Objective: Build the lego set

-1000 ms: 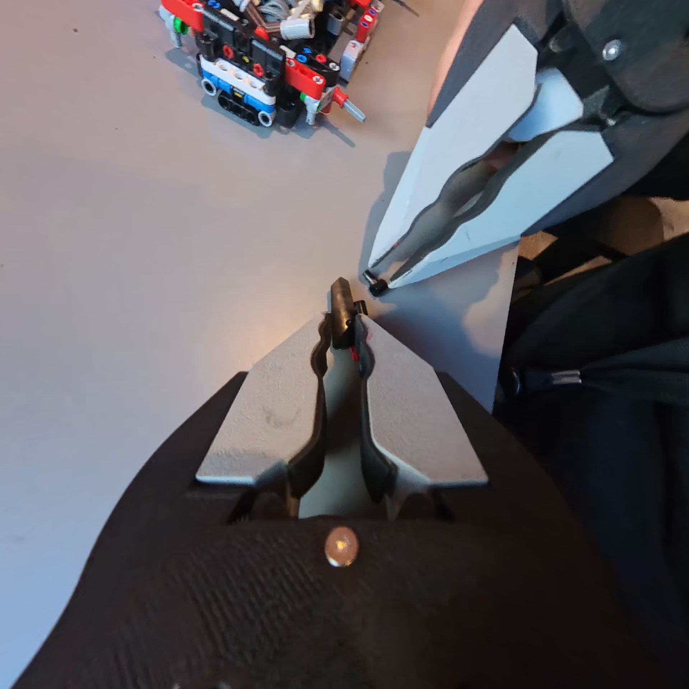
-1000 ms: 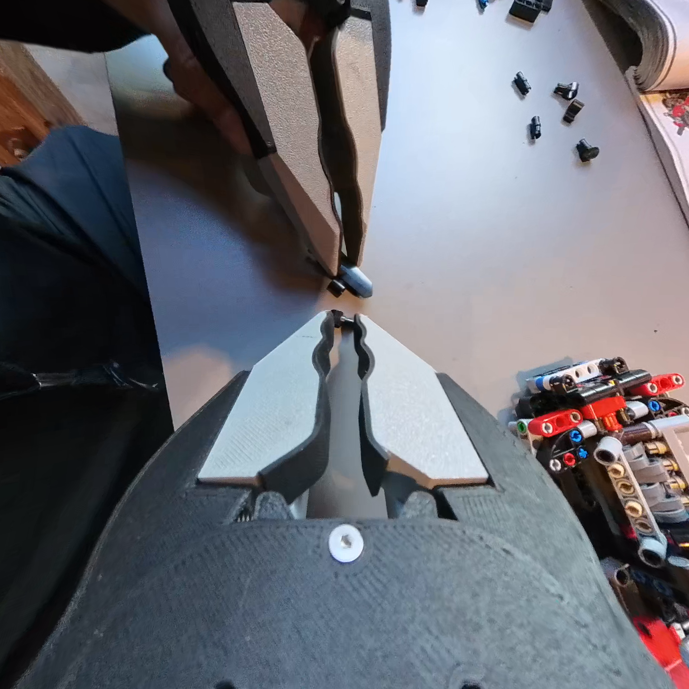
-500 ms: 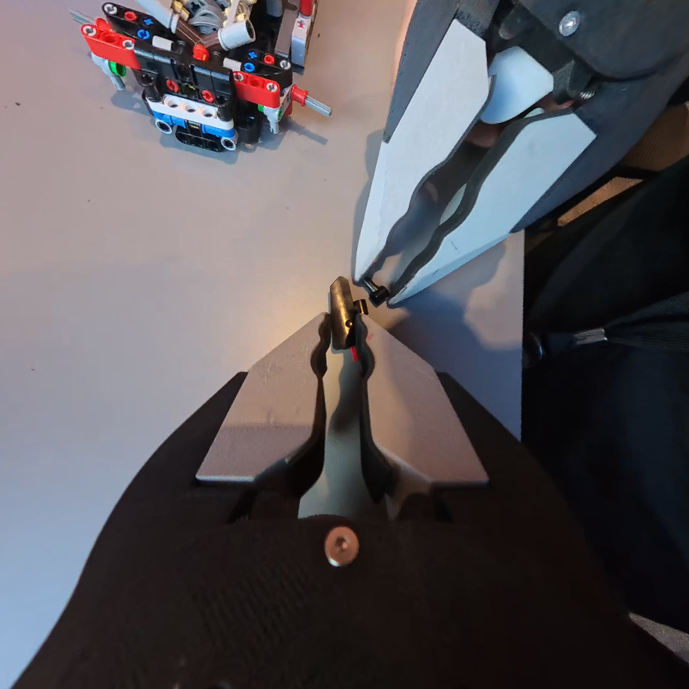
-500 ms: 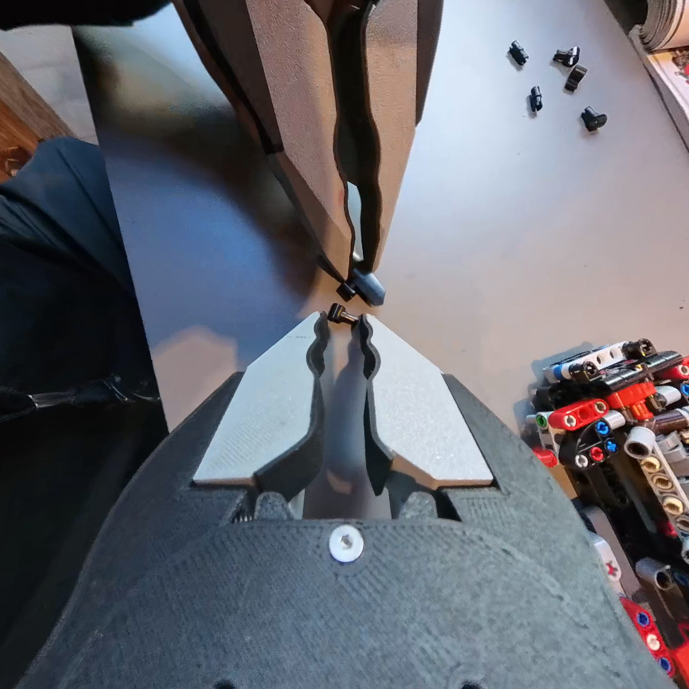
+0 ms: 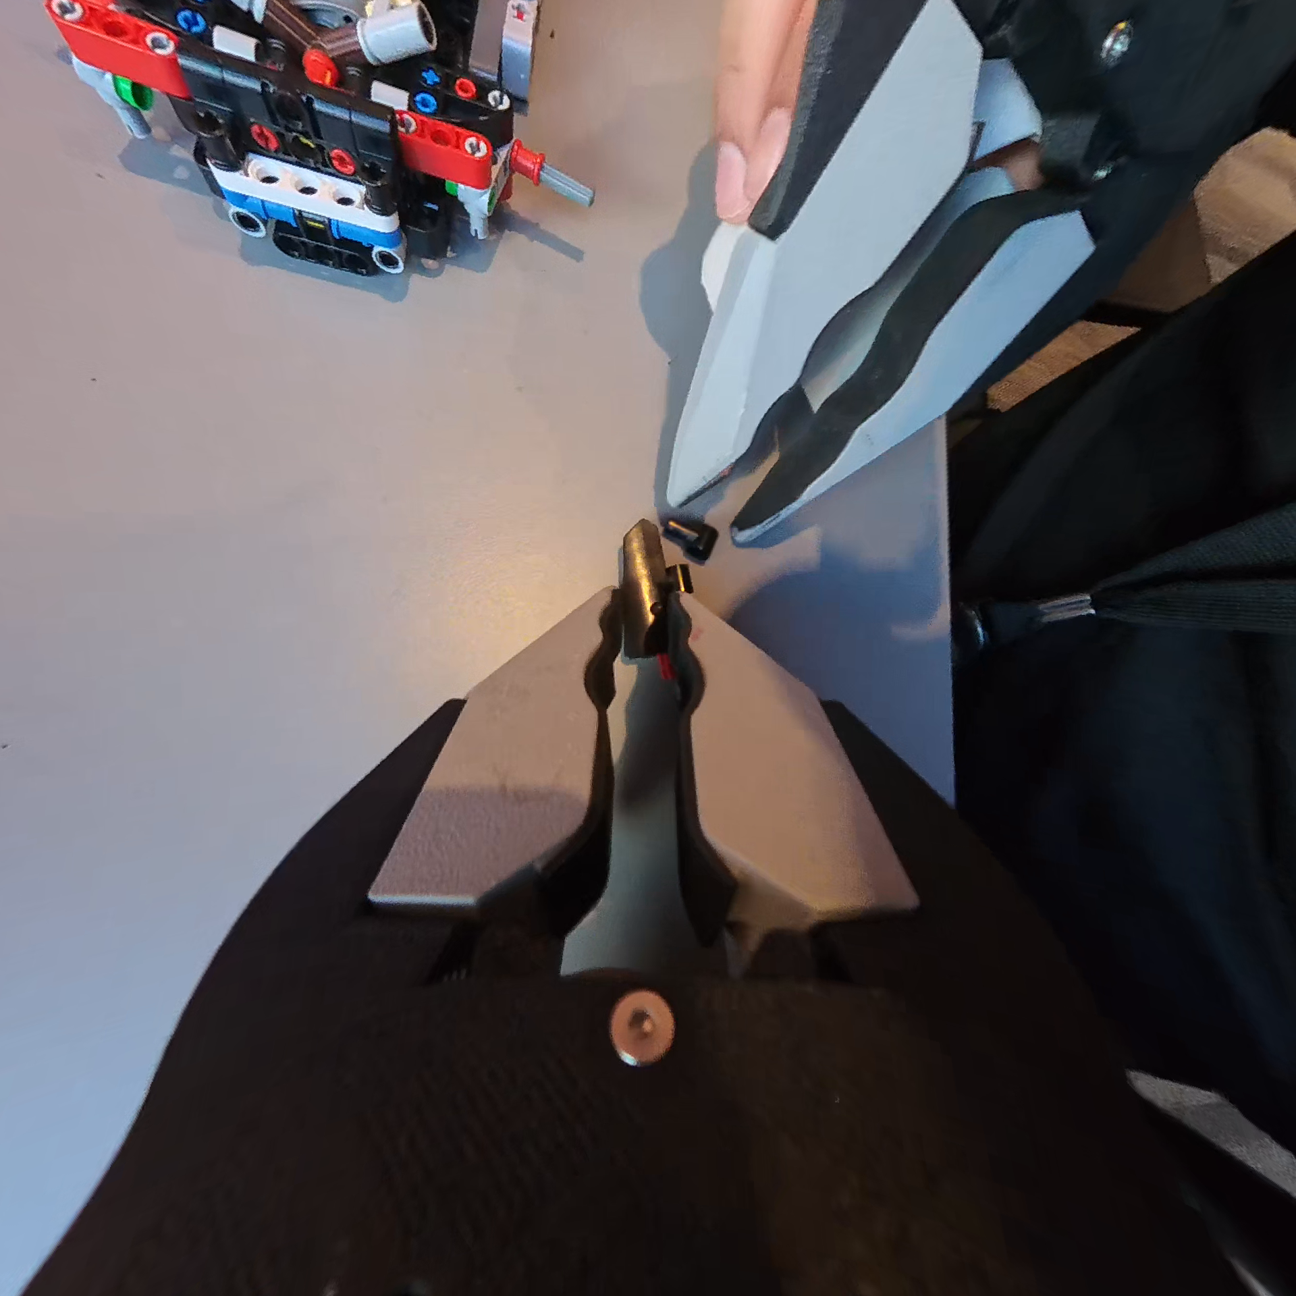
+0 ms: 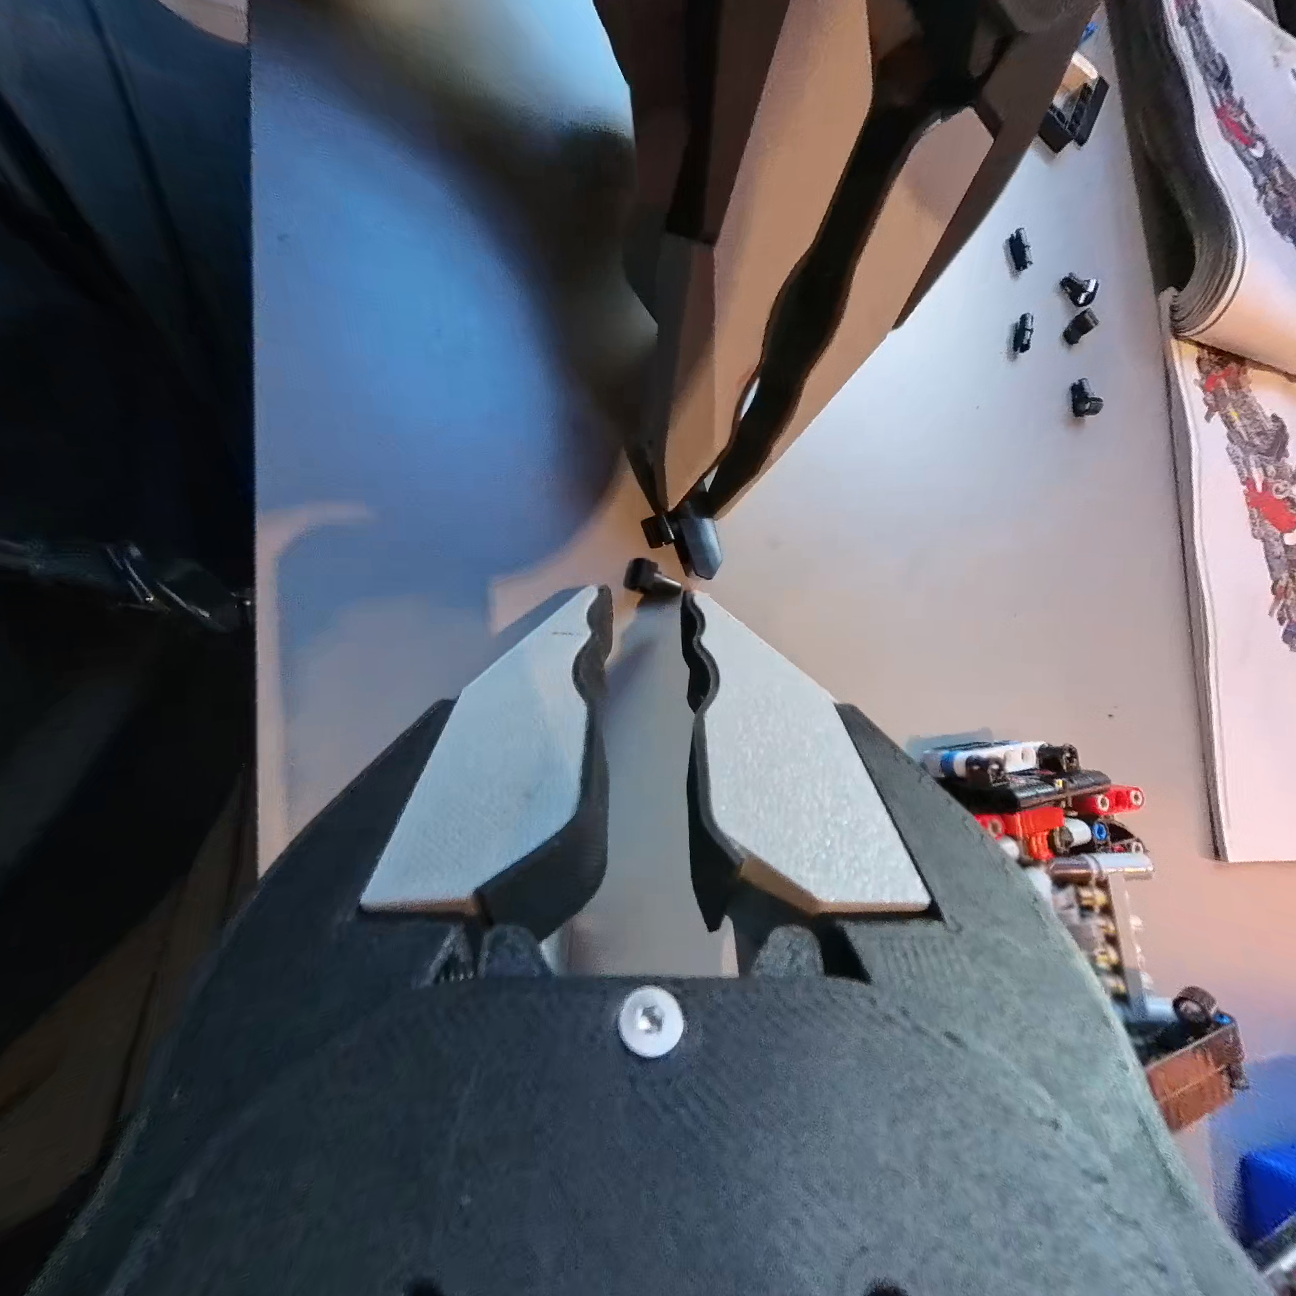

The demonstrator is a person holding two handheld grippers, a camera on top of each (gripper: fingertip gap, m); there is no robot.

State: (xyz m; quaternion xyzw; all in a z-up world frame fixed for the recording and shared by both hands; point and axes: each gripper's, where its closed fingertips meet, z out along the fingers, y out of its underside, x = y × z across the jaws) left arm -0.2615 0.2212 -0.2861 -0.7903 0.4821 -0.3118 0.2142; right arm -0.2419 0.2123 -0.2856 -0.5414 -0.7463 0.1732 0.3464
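The left gripper [image 5: 642, 617] is clamped on a small dark beam piece [image 5: 642, 575], which stands up out of the fingertips with a black pin [image 5: 679, 581] already seated in its side and a trace of red showing lower down between the fingers. The right gripper [image 6: 645, 596] has its fingers parted by a modest gap and grips nothing; a loose black pin [image 6: 649, 581] sits just ahead of the tips, and in the left wrist view it appears between them, just beside the beam piece; whether it rests on the grey table [image 5: 280, 491] or hangs free cannot be told. The partly built model [image 5: 308, 133] stands well apart on the table, and five spare black pins [image 6: 1052, 315] lie near the open instruction booklet [image 6: 1234, 351]. Judged from this layout, the step in hand is fitting a second pin into the held piece, a sub-assembly ahead of attachment to the model, and the pin has slipped out of the right gripper's hold. The next move calls for closing the right fingers squarely on the pin's shaft, aligning its axis with a free hole in the beam piece, and pressing home while the left gripper braces. The pin is small and round, so a skewed pinch would likely roll it away.
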